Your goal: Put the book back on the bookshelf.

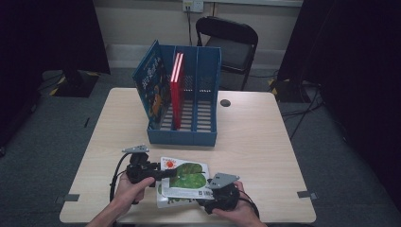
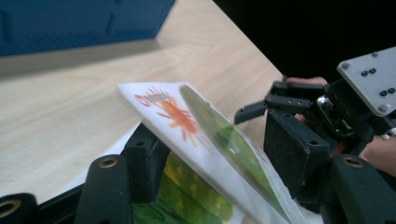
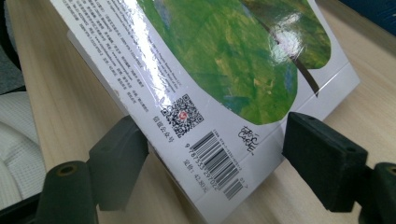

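1. The left tool (image 1: pixel 163 176) is black, with a grey three-cornered plate on top and a black cable looping from its body.
2. The right tool (image 1: pixel 204 195) is black too; its grey plate carries small dark screws.
3. Each jaw is a matte black block with a rough, grainy pad, and brass-coloured bushings sit in the arms behind the pads.
4. A small green light shows on the right tool's body in the left gripper view.
5. Both forearms are bare, with no sleeves.
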The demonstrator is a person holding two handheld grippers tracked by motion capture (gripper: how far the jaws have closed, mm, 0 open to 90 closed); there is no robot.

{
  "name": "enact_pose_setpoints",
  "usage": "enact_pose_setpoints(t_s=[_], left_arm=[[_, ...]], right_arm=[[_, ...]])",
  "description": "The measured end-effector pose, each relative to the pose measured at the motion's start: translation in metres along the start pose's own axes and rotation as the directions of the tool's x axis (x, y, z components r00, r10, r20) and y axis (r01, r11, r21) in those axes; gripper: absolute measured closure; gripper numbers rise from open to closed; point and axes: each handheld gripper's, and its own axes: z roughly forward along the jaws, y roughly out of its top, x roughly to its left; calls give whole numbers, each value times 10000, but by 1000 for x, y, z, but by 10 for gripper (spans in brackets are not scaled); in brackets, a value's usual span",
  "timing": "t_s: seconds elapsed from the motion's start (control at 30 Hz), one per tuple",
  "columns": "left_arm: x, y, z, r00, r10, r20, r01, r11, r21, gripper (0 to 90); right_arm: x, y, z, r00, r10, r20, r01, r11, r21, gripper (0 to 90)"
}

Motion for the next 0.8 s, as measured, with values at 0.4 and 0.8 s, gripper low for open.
enact_pose_setpoints(t_s=[0.4,0.8], left_arm=[[1,-3,15,9978,631,-221,-609,9939,917,603],[10,-9,16,9988,472,-107,-455,9914,1226,635]], right_arm=[[-5,2,2,9988,160,-467,-159,9999,26,150],[-11,-1,-5,9944,615,-854,-606,9981,139,157]])
